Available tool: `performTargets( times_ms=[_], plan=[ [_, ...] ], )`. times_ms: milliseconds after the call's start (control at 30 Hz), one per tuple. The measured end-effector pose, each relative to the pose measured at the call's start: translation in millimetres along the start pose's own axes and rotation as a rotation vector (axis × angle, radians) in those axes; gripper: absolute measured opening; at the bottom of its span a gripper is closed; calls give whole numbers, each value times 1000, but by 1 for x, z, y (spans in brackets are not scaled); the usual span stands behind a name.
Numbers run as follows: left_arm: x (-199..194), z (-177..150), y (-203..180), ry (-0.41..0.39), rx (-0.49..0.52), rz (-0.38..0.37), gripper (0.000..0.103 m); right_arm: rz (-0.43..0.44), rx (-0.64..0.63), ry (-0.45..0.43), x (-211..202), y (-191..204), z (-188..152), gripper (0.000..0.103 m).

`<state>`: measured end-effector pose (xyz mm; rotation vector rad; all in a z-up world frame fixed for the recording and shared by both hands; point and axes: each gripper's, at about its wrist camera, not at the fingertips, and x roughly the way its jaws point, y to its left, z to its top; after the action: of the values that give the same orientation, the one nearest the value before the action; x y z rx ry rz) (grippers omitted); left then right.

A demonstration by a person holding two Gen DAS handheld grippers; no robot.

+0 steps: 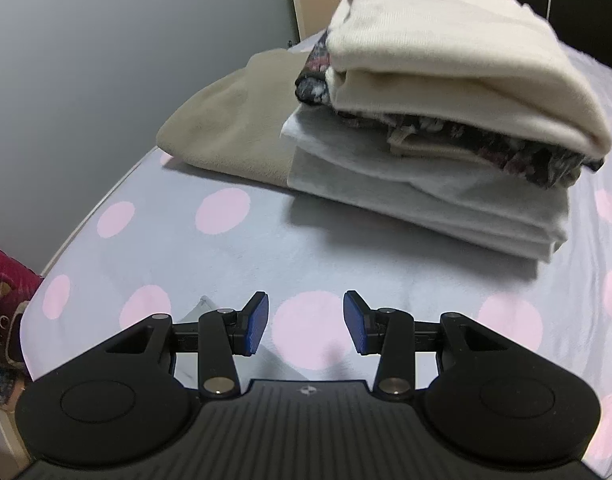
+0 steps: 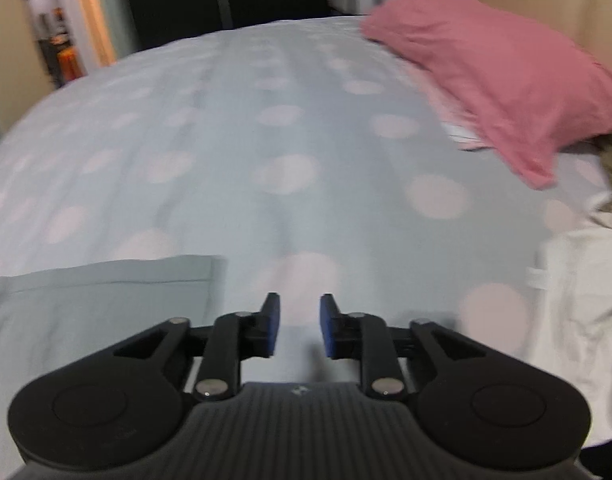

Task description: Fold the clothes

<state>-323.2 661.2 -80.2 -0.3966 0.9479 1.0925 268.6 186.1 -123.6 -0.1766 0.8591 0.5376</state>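
**Both grippers empty over the dotted bed**

Your left gripper point(image 1: 306, 324) hangs over the pale grey bedsheet with pink dots point(image 1: 226, 248), its two blue pads parted and nothing between them. Ahead of it sits one stack of folded clothes point(image 1: 438, 128): from the top you can count two cream knit layers point(image 1: 446, 36), one dark floral garment point(image 1: 526, 152) and folded white fabric point(image 1: 446, 208) at the bottom. One beige folded piece point(image 1: 234, 120) lies under the stack's left side and sticks out towards the bed edge.

Your right gripper point(image 2: 300, 326) is also released, its two blue pads standing a little apart over bare sheet with no cloth in the gap. Just to its left lies one flat, folded pale blue-grey cloth point(image 2: 86, 304). One rumpled white garment point(image 2: 578, 312) lies at the right edge, apart from the gripper. One pink pillow point(image 2: 498, 72) rests farther back on the right, with a striped cloth point(image 2: 462, 136) peeking from beneath it. This view is blurred.
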Motion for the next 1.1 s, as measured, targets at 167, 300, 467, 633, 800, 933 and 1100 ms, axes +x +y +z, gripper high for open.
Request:
performTargets(
  times_ms=[167,300,467,633,800,933,1100],
  plan=[
    [10,0,2,24,5,21,39,-130,105,-4,-5,-52,-8,41],
    [9,0,0,25,8,31,39,-114,213,31,-1,-74,-18,43],
    [2,1,-3,11,21,27,39,-53,233,38,3,-65,-21,10],
    [0,1,-2,7,18,28,39,87,129,22,-8,-18,-10,9],
    [-3,1,3,1,3,24,39,202,-14,105,0,42,-20,18],
    [-5,1,11,-5,-23,15,39,217,-112,143,7,70,-29,19],
    [4,0,16,16,-28,26,39,163,-69,78,-5,46,-15,30]
  ],
)
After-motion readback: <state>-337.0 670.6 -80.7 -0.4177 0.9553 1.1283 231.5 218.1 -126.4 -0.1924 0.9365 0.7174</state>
